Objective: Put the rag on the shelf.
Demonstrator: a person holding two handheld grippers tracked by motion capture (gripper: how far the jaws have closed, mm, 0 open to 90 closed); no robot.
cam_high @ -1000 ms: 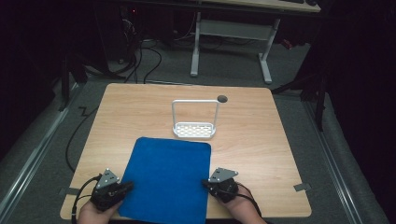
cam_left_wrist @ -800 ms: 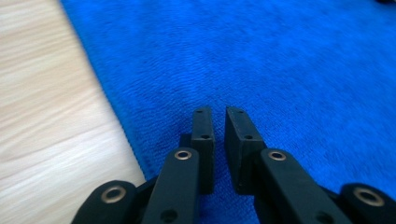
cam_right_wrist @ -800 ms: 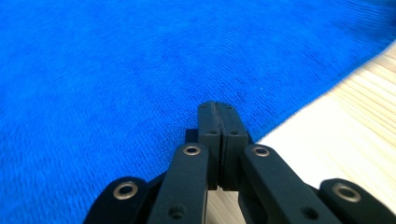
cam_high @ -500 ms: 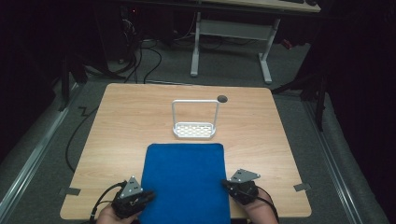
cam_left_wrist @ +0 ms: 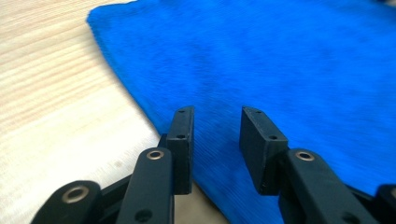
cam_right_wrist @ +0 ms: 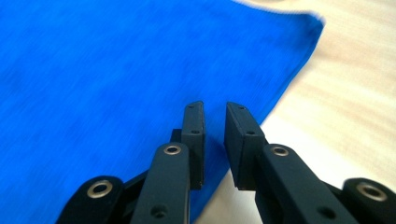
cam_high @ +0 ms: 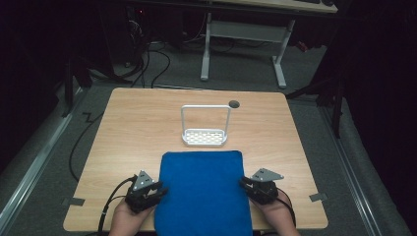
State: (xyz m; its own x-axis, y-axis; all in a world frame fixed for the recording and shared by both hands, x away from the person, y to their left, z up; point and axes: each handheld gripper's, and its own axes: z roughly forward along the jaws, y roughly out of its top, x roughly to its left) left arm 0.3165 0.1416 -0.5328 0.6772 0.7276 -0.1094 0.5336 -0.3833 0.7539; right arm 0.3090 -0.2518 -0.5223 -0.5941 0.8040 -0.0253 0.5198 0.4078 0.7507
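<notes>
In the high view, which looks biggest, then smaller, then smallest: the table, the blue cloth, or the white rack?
1. Table
2. Blue cloth, though it lies nearer the camera
3. White rack

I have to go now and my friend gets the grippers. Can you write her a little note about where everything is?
Left gripper: jaws just been opening, gap between them, at the left edge of the blue cloth; nothing gripped.
Right gripper: jaws just been opening, only a narrow gap, at the cloth's right edge; nothing gripped.
Cloth lies flat on the table, near edge at the table's front. White rack stands just beyond it.
Done: cloth laid out and let go.
Left: probably folding; judge for yourself.
</notes>
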